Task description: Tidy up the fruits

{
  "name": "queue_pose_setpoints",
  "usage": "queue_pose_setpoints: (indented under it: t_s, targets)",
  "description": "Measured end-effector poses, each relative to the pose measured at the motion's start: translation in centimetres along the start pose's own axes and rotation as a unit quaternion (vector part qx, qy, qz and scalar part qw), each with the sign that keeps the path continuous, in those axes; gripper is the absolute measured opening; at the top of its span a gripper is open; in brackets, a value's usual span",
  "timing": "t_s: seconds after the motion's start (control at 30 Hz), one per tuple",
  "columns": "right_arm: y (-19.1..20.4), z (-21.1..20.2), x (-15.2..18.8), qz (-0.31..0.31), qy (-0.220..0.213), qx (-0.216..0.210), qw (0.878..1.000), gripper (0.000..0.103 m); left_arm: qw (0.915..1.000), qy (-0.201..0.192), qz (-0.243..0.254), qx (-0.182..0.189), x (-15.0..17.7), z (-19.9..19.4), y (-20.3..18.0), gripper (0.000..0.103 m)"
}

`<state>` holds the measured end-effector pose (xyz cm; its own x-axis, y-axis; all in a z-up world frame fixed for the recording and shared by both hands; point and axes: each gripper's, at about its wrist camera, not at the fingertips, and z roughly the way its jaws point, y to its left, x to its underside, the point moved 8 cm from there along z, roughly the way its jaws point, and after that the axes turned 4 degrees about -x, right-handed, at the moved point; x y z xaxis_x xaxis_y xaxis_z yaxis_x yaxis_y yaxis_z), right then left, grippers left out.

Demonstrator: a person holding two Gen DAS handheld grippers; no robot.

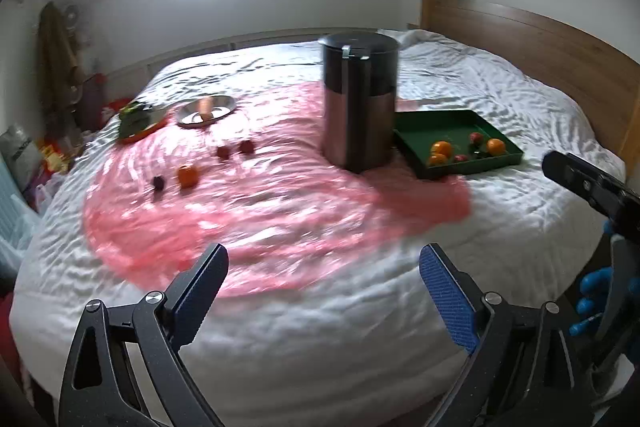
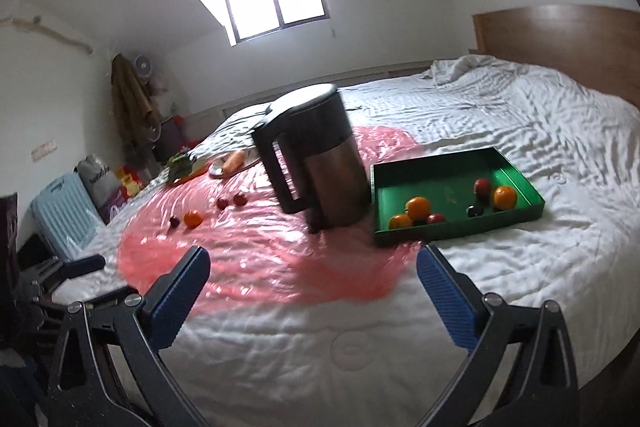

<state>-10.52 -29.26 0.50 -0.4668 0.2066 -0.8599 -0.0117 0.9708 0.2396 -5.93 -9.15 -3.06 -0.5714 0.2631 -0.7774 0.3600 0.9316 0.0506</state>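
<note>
A green tray [image 1: 416,143] [image 2: 436,163] lies on the bed right of a steel bin and holds several oranges [image 2: 418,207] and small red and dark fruits. Loose on the pink plastic sheet [image 1: 260,219] [image 2: 256,247] lie an orange [image 1: 188,175] [image 2: 192,218], a dark plum [image 1: 158,182] [image 2: 174,221] and two red fruits [image 1: 246,146] [image 2: 240,199]. My left gripper [image 1: 323,277] is open and empty above the bed's near edge. My right gripper [image 2: 313,279] is open and empty, also near the front edge.
A tall steel pedal bin [image 1: 360,99] [image 2: 320,155] stands mid-bed between the loose fruit and the tray. A steel plate [image 1: 206,110] with a carrot and a red plate of greens [image 1: 140,121] lie far left. Wooden headboard [image 1: 540,51] at right; clutter on the floor at left.
</note>
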Motion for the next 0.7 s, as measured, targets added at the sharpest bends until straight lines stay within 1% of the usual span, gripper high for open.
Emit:
queue_pose_setpoints:
  t_s: [0.1,0.23,0.3,0.43,0.63,0.7]
  targets:
    - [1.5,-0.1,0.6,-0.013,0.006,-0.008,1.000,0.103,0.9997,-0.007,-0.010,-0.020,0.6,-0.6,1.4,0.094]
    - [3.6,0.1,1.6,-0.029,0.028,-0.023,0.999,0.103,0.9991,-0.010,-0.024,-0.035,1.0,-1.1,2.7,0.094]
    - [4.5,0.4,2.0,-0.044,0.045,-0.018,0.998,0.103,0.9987,-0.008,-0.032,-0.039,1.2,-1.1,3.2,0.094]
    - [5.6,0.6,2.2,-0.057,0.052,-0.021,0.997,0.103,0.9985,-0.005,-0.045,-0.031,1.5,-1.0,3.6,0.094]
    - [6.3,0.9,2.4,-0.055,0.062,-0.036,0.996,0.103,0.9990,-0.002,-0.033,-0.029,1.8,-0.8,3.1,0.094]
    - [6.3,1.0,2.5,-0.052,0.066,-0.040,0.996,0.103,0.9991,-0.001,-0.031,-0.028,1.9,-0.7,3.0,0.091]
